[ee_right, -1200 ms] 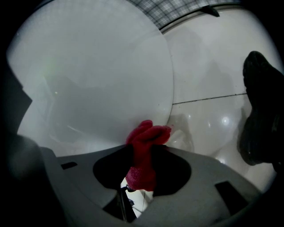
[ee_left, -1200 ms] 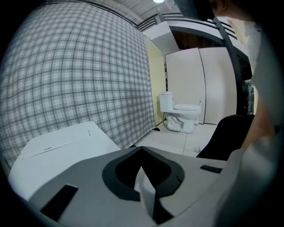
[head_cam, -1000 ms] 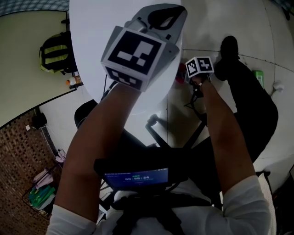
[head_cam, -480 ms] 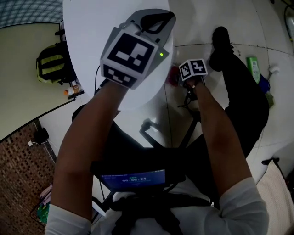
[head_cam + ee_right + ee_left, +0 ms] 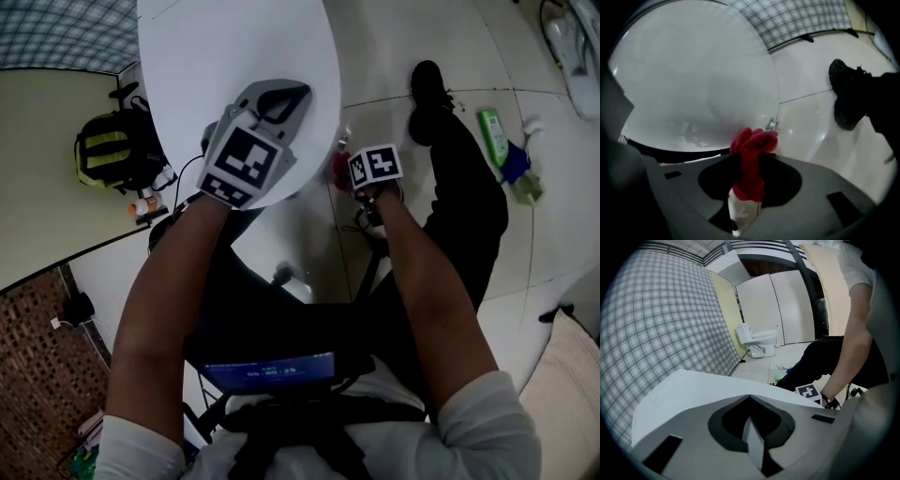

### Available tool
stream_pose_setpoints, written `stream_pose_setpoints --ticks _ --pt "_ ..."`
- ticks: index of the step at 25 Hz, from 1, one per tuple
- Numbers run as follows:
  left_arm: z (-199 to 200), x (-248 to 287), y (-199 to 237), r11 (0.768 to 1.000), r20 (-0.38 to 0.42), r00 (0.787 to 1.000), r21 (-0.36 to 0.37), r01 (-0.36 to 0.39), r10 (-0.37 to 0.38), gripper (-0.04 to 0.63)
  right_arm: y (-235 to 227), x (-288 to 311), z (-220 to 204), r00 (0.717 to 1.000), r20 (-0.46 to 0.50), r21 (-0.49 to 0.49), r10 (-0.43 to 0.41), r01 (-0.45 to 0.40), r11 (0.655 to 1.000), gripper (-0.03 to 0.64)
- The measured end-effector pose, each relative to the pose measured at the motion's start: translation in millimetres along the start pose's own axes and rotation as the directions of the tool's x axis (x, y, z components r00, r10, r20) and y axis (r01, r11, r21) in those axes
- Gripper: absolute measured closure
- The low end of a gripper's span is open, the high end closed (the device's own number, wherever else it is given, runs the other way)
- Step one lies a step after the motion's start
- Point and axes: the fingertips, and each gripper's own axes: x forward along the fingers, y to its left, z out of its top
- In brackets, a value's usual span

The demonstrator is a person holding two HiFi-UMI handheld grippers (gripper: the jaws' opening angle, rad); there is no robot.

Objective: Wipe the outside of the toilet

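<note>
The white toilet (image 5: 234, 66) fills the top of the head view, and its curved side (image 5: 693, 79) fills the right gripper view. My left gripper (image 5: 277, 97) is shut and empty, hovering over the toilet's near edge; its closed tips (image 5: 749, 396) lie over the white surface (image 5: 689, 390). My right gripper (image 5: 349, 171) hangs just right of the toilet, shut on a red cloth (image 5: 340, 167). The red cloth (image 5: 751, 159) bunches out of that gripper (image 5: 749, 174), close to the toilet's lower side and beside a small metal floor bolt (image 5: 772, 124).
The person's dark leg and shoe (image 5: 429, 94) stand right of the toilet on the tiled floor. A green bottle (image 5: 492, 136) lies further right. A backpack (image 5: 112, 150) sits at the left wall. A second toilet (image 5: 757, 341) stands far off.
My left gripper has moved away from the camera, down toward the toilet, and has rolled. My right gripper with the red cloth has shifted left and a little down in the frame.
</note>
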Motion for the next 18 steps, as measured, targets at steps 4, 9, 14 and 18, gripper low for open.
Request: stream_pose_setpoints --ticks 4,9,14,18 --pt "-17.0 -26.8 -9.5 1.0 -0.005 1.0 0.005 0.005 -0.005 0.606 10.5 -7.8 -11.0 0.998 0.055 -0.026 -0.03 0.032 0.999 0.477" --pt "-28.9 -45.5 -18.7 1.0 -0.005 1.0 0.015 0.014 -0.014 0.604 23.4 -19.9 -19.2 0.99 0.14 0.025 -0.031 0.028 0.999 0.477" --pt "-35.7 -62.9 -19.1 1.0 0.023 1.0 -0.019 0.013 -0.012 0.604 33.7 -31.6 -27.6 0.97 0.239 0.056 -0.046 0.033 0.998 0.477" --pt "-40.3 -80.4 -14.4 0.998 0.067 0.998 -0.066 0.007 -0.002 0.604 51.9 -47.5 -34.5 0.94 0.34 0.08 -0.026 -0.001 0.997 0.478"
